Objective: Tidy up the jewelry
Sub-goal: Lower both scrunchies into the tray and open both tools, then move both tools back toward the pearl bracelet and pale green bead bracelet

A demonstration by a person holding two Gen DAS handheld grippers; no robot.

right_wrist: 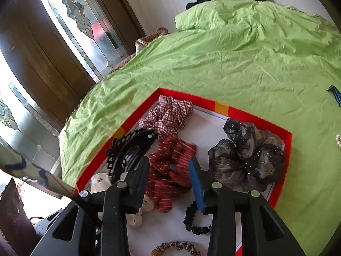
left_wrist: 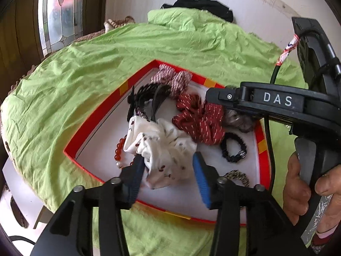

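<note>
Red-rimmed box point(left_wrist: 102, 117), cherry-print(?) white scrunchie point(left_wrist: 164, 149)

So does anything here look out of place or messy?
Mostly the box is a jumble: scrunchies overlap, and the white one lies partly over the red bead bracelet. Outside the box, a small pearl piece and a blue striped item lie loose on the green sheet.

Black grippers point(left_wrist: 168, 170) (blue-padded jaws, "DAS" lettering)

Scrunchies point(right_wrist: 170, 117), hair claw point(right_wrist: 130, 149), bracelet point(left_wrist: 120, 149) inside box point(right_wrist: 221, 106), box on bedsheet point(right_wrist: 234, 59).
</note>
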